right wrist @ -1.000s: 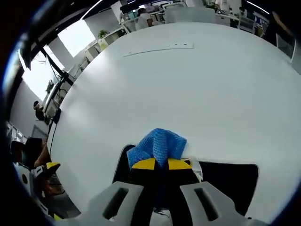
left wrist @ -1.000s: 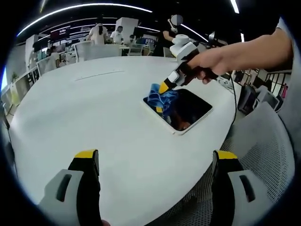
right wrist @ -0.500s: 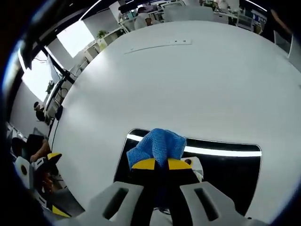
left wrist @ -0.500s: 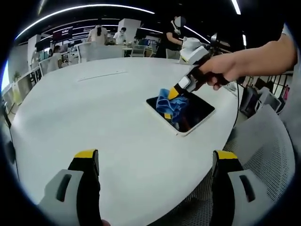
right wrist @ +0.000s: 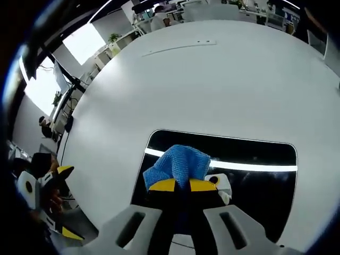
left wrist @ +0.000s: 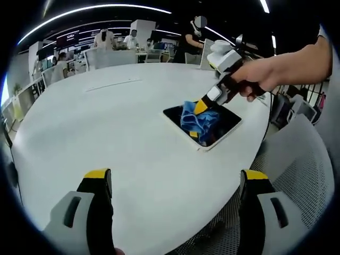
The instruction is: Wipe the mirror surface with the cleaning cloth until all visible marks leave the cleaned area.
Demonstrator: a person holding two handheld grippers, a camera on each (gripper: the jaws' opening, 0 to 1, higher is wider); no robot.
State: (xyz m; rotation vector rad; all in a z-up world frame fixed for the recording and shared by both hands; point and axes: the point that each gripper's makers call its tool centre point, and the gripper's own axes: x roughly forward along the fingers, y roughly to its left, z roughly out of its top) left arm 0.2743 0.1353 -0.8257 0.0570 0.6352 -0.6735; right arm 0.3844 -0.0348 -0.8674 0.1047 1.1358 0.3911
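Observation:
A white-framed mirror [left wrist: 227,123] lies flat on the round white table [left wrist: 106,127], near its right edge. A blue cleaning cloth [left wrist: 196,119] rests on the glass, and my right gripper [left wrist: 197,119], held by a hand, is shut on it. In the right gripper view the cloth [right wrist: 178,164] bunches above the yellow-tipped jaws [right wrist: 182,185], over the mirror's dark glass [right wrist: 255,186], which reflects a bright light strip. My left gripper [left wrist: 172,178] stands open near the table's front edge, with nothing between its fingers.
A grey mesh chair [left wrist: 297,175] stands to the right of the table. Desks, chairs and several people fill the office behind the table [left wrist: 122,48]. In the right gripper view the left gripper [right wrist: 45,183] shows at the table's left edge.
My right gripper has dragged the cloth from the mirror's left edge toward the middle of the glass. The left gripper has stayed open in place.

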